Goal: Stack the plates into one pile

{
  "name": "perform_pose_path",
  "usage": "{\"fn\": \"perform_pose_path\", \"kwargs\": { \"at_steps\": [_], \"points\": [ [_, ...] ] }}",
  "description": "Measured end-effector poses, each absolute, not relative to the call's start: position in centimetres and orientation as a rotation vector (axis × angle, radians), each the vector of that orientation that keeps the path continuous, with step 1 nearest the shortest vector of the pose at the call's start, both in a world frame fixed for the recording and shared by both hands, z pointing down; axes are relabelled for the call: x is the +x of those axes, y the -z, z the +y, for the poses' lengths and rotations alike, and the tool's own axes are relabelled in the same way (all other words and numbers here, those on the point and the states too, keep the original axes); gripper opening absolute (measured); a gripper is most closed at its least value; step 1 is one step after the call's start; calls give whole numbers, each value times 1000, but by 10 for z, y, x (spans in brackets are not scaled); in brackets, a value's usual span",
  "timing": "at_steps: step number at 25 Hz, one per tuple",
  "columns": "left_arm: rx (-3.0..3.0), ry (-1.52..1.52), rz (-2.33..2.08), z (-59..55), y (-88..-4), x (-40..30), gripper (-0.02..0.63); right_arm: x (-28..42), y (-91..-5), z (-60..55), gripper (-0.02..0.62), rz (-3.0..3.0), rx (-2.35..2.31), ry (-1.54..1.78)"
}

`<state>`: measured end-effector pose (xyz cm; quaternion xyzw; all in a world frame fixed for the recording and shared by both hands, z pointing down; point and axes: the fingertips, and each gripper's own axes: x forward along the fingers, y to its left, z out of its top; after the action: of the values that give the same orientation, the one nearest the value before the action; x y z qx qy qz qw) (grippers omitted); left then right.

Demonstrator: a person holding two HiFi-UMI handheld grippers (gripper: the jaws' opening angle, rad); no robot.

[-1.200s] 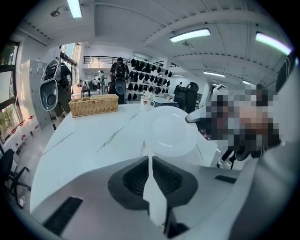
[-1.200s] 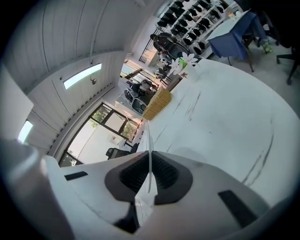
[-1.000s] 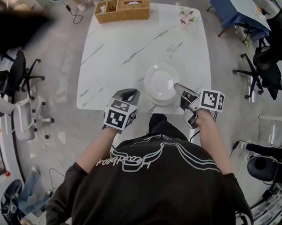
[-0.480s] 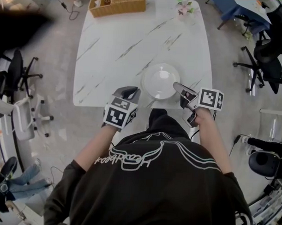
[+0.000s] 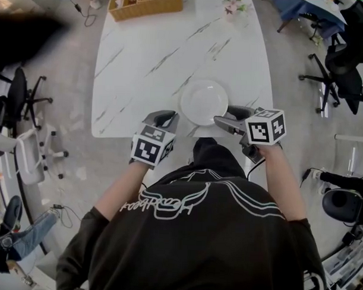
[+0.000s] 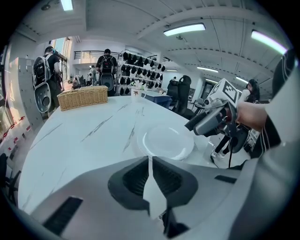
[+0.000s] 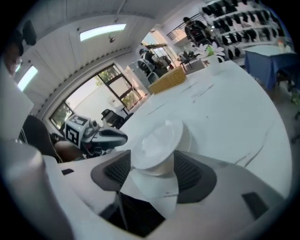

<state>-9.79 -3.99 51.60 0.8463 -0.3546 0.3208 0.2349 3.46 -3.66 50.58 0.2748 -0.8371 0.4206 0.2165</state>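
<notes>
A pile of white plates (image 5: 202, 101) rests near the front edge of the white marble table (image 5: 143, 63). My right gripper (image 5: 225, 115) is at the pile's near right rim. Its jaws have just been opening and now stand open. In the right gripper view the plates (image 7: 157, 139) sit between the spread pads (image 7: 190, 171), and the pads do not press on them. My left gripper (image 5: 164, 117) hovers at the table's front edge, left of the pile, shut with nothing in it. From the left gripper view (image 6: 150, 160) the plates (image 6: 168, 141) lie just ahead, with the right gripper (image 6: 206, 123) beside them.
A wicker basket (image 5: 145, 0) and a small flower pot (image 5: 236, 5) stand at the table's far edge. Office chairs (image 5: 341, 81) stand on the floor to the right, and others (image 5: 22, 100) to the left. The person's body is close against the front edge.
The right gripper has rolled so its marker cube faces up, dropped a little toward the pile, and its jaws have spread apart. The left gripper and the plates have stayed put.
</notes>
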Motion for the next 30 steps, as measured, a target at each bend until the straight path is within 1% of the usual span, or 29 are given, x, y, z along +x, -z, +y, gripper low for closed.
{"fn": "perform_pose_path", "kwargs": {
  "at_steps": [4, 8, 12, 16, 17, 18, 22, 25, 30],
  "points": [
    [2325, -882, -967, -37, -518, -99, 44, 41, -512, -30, 295, -2243, 708, -948],
    [2330, -867, -971, -36, -510, -99, 44, 47, -504, -30, 299, -2227, 729, -869],
    [2347, -802, -966, -32, -486, -91, 44, 46, -476, -31, 299, -2296, 795, -792],
    [2355, -673, -941, -23, -452, -76, 44, 42, -434, -22, 293, -2428, 820, -718],
    [2359, -636, -937, -20, -441, -71, 44, 42, -423, -18, 276, -2461, 821, -708],
    [2365, -602, -933, -15, -430, -66, 44, 42, -412, -13, 241, -2492, 824, -702],
    [2413, -478, -895, 13, -383, -45, 44, 45, -366, 11, 73, -2619, 833, -679],
    [2447, -365, -863, 28, -349, -33, 44, 46, -327, 28, 43, -2766, 803, -633],
    [2532, -238, -857, 57, -303, -19, 44, 53, -279, 61, 26, -2922, 779, -544]
  ]
}}
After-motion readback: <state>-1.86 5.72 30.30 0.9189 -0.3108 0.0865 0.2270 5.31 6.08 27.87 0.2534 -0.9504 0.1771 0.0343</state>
